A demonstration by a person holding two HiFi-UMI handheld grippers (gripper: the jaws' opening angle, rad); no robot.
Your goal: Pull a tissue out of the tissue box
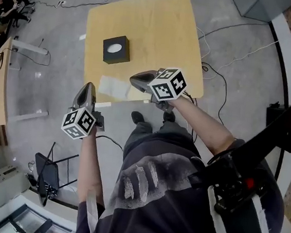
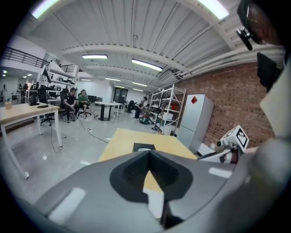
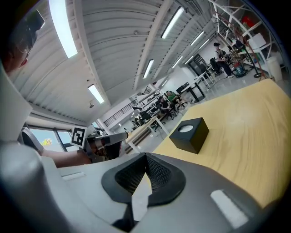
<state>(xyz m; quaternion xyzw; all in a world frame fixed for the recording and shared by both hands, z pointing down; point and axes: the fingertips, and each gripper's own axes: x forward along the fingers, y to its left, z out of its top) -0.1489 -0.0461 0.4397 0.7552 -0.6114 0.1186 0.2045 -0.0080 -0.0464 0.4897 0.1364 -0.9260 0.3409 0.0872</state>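
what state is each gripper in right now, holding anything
left gripper: closed, holding nothing
right gripper: closed, holding nothing

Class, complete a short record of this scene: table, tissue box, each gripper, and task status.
Table: light wood, box standing on it
Tissue box: black cube, upright, white tissue showing in its top opening
Left gripper: shut, empty, by the table's near-left corner
Right gripper: shut, empty, above the table's near edge
Task status: no tissue held; both grippers apart from the box
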